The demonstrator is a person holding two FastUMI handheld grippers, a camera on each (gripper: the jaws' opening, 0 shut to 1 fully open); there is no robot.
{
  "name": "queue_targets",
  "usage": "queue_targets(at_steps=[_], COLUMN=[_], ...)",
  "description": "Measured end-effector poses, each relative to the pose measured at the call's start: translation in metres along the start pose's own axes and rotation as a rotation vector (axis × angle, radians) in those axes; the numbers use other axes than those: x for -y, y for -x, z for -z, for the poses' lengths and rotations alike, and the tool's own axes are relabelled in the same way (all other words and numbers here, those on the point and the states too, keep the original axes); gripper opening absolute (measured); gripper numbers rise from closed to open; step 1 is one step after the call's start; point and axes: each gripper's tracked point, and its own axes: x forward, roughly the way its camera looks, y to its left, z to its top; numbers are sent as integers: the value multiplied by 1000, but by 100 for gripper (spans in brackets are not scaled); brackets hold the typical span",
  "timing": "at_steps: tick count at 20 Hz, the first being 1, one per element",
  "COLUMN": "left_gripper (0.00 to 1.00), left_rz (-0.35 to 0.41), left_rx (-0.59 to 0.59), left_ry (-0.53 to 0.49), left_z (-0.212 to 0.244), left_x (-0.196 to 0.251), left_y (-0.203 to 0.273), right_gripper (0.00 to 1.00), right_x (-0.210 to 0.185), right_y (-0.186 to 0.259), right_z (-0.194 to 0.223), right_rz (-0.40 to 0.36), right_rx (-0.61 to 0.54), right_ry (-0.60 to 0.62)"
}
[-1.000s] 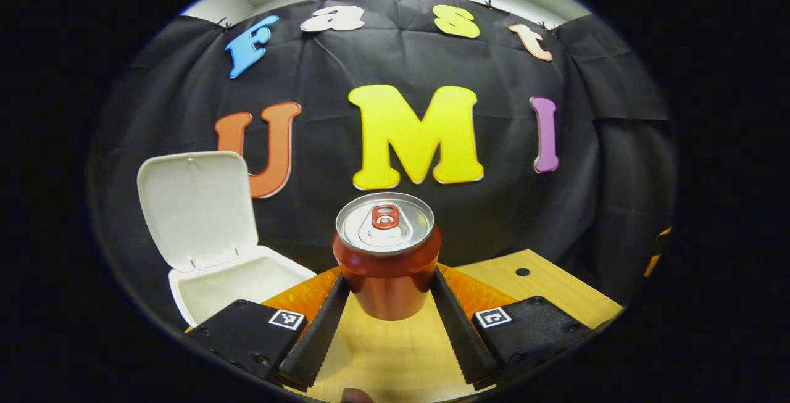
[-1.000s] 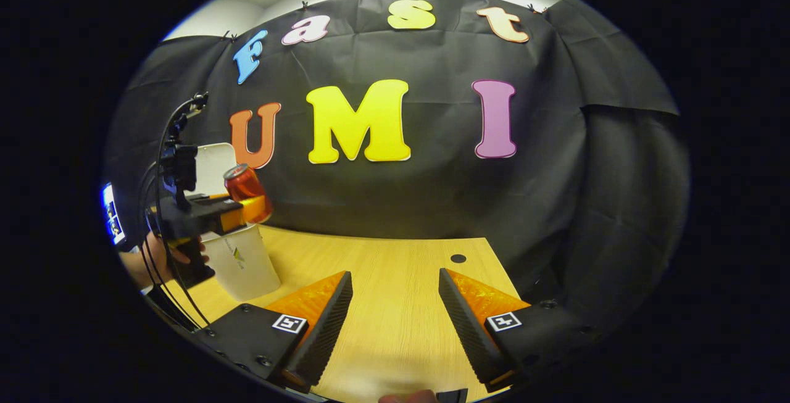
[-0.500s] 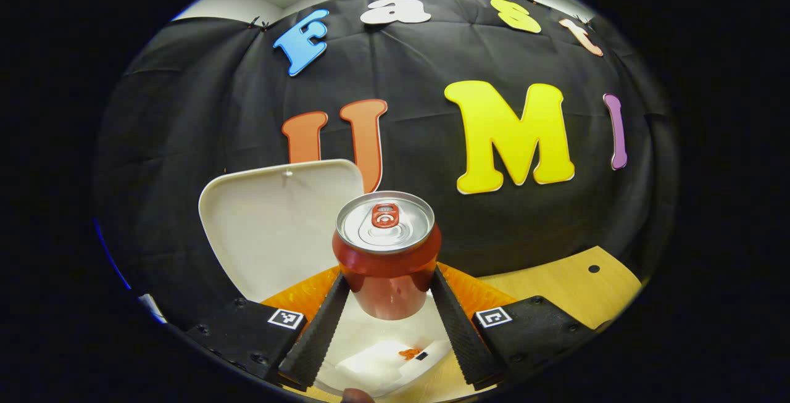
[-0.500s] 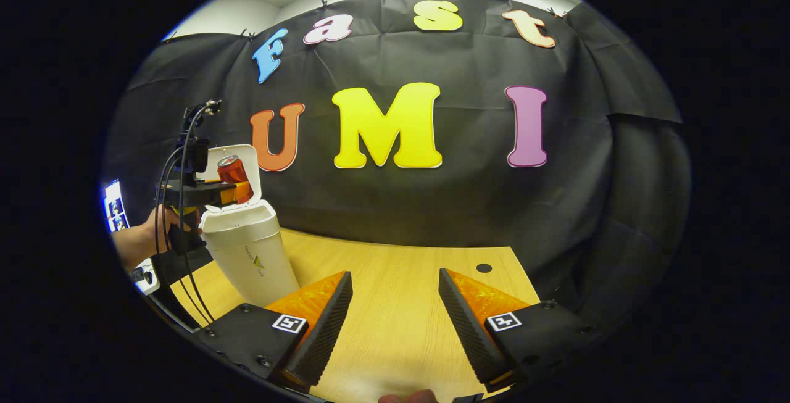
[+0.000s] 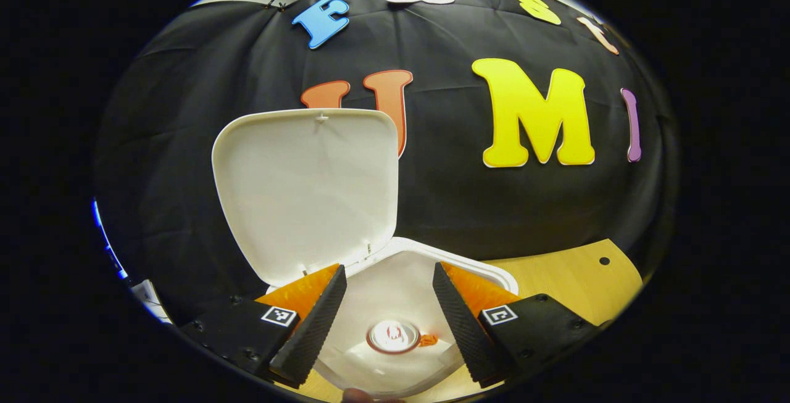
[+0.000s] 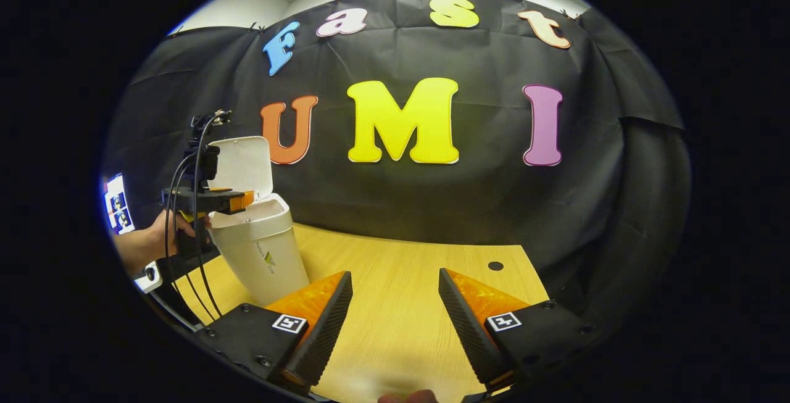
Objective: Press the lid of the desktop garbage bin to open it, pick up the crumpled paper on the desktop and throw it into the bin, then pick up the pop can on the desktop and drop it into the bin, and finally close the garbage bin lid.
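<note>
The white desktop bin [image 5: 401,273] stands with its lid [image 5: 308,187] raised upright. The pop can [image 5: 393,335] lies inside the bin, its silver top facing up, beside white crumpled paper [image 5: 364,350]. My left gripper [image 5: 386,316] hovers open right over the bin's mouth, nothing between its fingers. In the right gripper view the bin [image 6: 262,252] stands at the table's left with its lid [image 6: 247,165] up, and the left gripper [image 6: 213,196] is held by a hand above its rim. My right gripper [image 6: 395,323] is open over bare tabletop.
The wooden table [image 6: 407,279] has a small round hole [image 6: 495,265] near its back right corner. The black cloth wall closes the back. A hand [image 6: 145,242] and black cables [image 6: 185,218] are left of the bin.
The left gripper carried the can over the bin, opened and let it go; the can dropped inside. The right gripper stayed open and shifted only slightly.
</note>
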Motion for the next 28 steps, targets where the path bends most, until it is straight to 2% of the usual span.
queue_targets(at_steps=[4,7,9,12,16,22,24,26,28], left_gripper=[96,96,96,96,95,94,94,94,94], left_rz=[-43,-93,-105,-174,-209,-324,-384,-433,-441], left_rx=[23,35,60,146,236,290,300,282,246], left_ry=[14,66,98,64,55,130,139,171,237], left_z=[-9,-19,-30,-68,-122,-181,-199,-207,-201], left_x=[1,10,24,26,32,-8,-32,-52,-58], left_y=[15,31,40,50,45,19,9,-7,-23], right_gripper=[90,88,90,90,90,90,90,90,90], right_x=[-5,-6,-1,15,41,82,92,100,104], right_y=[1,5,10,15,22,22,21,20,18], right_z=[0,5,7,5,0,0,-3,-10,-16], right_rz=[-15,-22,-21,-6,30,81,99,108,112], right_rx=[0,-13,-16,-16,3,1,-5,-1,-2], right_ry=[13,11,9,6,-12,-57,-41,-34,-38])
